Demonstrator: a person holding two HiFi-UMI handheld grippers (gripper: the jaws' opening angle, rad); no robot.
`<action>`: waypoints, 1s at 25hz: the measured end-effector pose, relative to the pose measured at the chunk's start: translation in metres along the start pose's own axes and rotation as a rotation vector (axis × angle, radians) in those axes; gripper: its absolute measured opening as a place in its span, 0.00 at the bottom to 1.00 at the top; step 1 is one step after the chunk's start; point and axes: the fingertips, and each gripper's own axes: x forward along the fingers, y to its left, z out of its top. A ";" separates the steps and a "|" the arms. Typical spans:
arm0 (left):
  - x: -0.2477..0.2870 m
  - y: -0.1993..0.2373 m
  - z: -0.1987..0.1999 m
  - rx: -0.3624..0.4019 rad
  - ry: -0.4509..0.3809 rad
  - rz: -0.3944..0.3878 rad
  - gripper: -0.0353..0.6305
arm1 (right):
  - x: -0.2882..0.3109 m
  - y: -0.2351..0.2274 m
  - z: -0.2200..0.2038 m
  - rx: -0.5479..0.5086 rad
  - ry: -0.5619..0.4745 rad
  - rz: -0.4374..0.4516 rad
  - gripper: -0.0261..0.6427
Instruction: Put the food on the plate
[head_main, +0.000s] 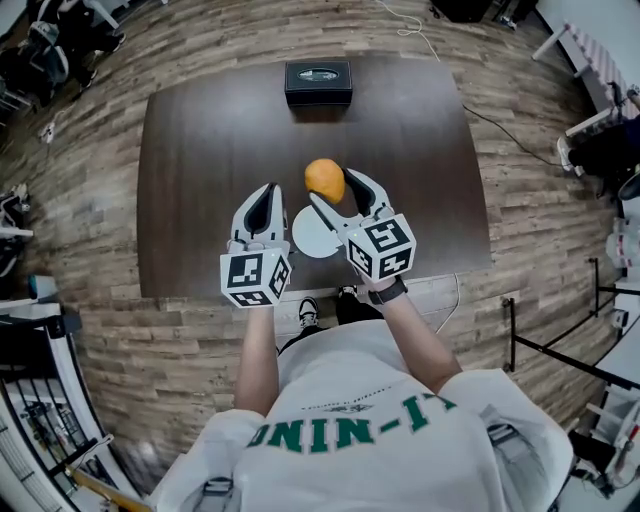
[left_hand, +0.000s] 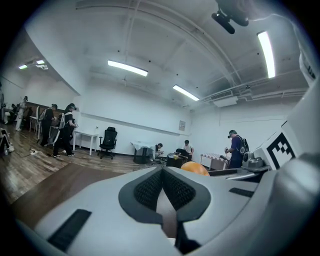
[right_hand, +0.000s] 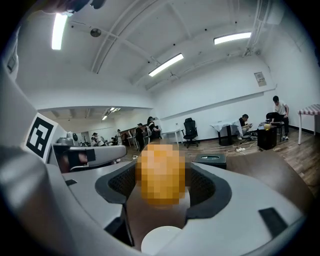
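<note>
A round orange fruit (head_main: 324, 180) hangs above the dark table (head_main: 200, 150), with my right gripper (head_main: 332, 186) shut on it. In the right gripper view the fruit (right_hand: 161, 174) fills the gap between the dark pads, and a small white plate (right_hand: 162, 241) lies on the table below. From the head view, the plate (head_main: 312, 238) sits between the two grippers, partly hidden by the right one. To the left of the plate, my left gripper (head_main: 266, 190) is shut on nothing. The left gripper view shows its pads (left_hand: 150, 187) meeting, with the fruit (left_hand: 195, 168) just beyond to the right.
A black box (head_main: 318, 82) stands at the far edge of the table and also appears past the fruit in the right gripper view (right_hand: 210, 160). Wood floor surrounds the table. People, desks and chairs are far off in the room.
</note>
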 end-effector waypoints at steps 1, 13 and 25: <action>0.001 0.001 -0.004 -0.004 0.008 0.002 0.07 | 0.002 0.000 -0.006 0.003 0.014 0.003 0.50; 0.003 0.018 -0.063 -0.089 0.088 0.018 0.07 | 0.024 -0.005 -0.097 0.040 0.185 0.007 0.50; 0.007 0.027 -0.111 -0.118 0.171 0.015 0.07 | 0.044 -0.012 -0.196 0.093 0.363 -0.006 0.50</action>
